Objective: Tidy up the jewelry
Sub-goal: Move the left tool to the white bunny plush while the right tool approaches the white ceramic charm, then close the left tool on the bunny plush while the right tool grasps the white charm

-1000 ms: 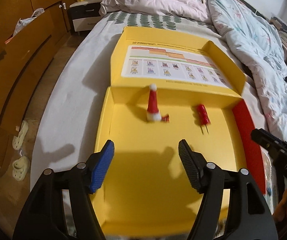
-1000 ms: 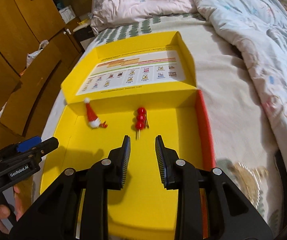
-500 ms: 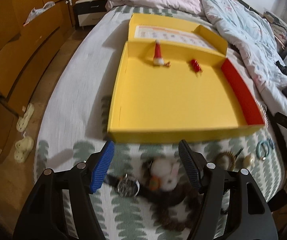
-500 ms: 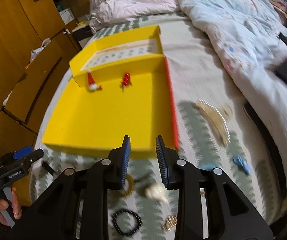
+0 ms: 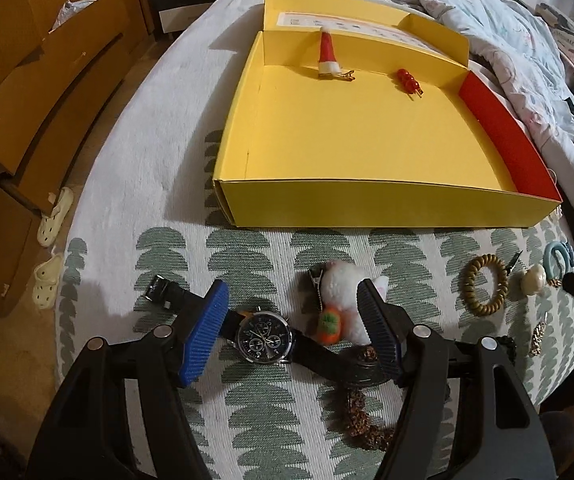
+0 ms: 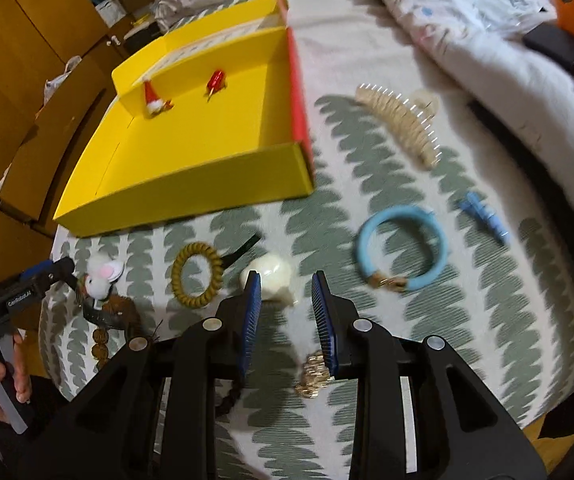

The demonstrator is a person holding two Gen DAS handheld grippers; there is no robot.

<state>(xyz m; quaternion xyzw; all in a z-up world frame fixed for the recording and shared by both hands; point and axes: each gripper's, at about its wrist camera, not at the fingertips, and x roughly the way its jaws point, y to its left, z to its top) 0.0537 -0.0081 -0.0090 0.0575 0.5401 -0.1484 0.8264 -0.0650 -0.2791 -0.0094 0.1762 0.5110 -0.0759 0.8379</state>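
While both tools hang over the near edge of the bed (image 5: 135, 128), neither has hold of anything. Left gripper (image 5: 293, 328) has its fingers spread wide, empty, straddling a dark-faced wristwatch (image 5: 265, 338) and a white plush hair clip (image 5: 345, 300) with an orange tuft. Right gripper (image 6: 287, 312) has its fingers parted only narrowly, also empty, with a cream pearl-like clip (image 6: 269, 276) just beyond the left pad and a small gold trinket (image 6: 313, 372) lying below the gap.

As a judgement, the watch is the heaviest piece: stiff case, floppy strap, so take it across the case, not the band. The plush clip is light and squashy; grip its body. The gold trinket is tiny, probably slippery, and needs a narrow pinch.

Farther out on the bedspread lie an ochre spiral hair tie (image 6: 195, 276), a blue bangle (image 6: 401, 252), a blue clip (image 6: 483, 216) and a beige claw comb (image 6: 401, 124). Farthest, the open yellow box (image 5: 367, 204) already holds a Santa-hat clip (image 5: 329, 58) and a red beaded pin (image 5: 407, 79) at its far wall.
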